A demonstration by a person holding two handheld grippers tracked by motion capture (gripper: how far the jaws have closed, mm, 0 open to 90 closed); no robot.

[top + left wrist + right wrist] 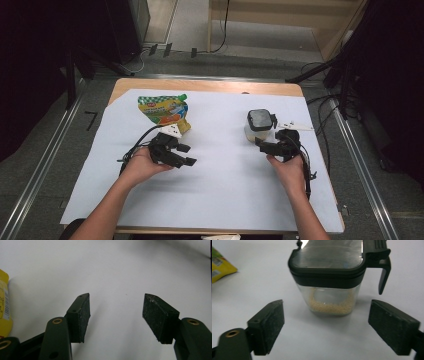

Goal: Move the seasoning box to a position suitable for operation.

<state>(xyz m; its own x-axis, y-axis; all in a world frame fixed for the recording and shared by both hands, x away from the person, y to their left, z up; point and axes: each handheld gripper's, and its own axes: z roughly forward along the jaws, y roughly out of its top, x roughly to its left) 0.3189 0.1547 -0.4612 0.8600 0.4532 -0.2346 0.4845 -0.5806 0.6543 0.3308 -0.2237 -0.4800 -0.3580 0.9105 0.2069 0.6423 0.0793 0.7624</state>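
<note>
The right gripper (325, 326), jaws spread wide and empty, faces the clear plastic jar with the black clip lid (329, 277) just ahead of it, seemingly lining up to close around its body next, while the left gripper (116, 317), half-open and empty, rests well to the jar's left.

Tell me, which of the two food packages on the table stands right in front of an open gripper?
The clear container with the black lid, before the right gripper; the yellow-green pouch lies beside the left one.

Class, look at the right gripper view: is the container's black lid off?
No. The black lid sits closed on the clear container of yellow grains.
</note>
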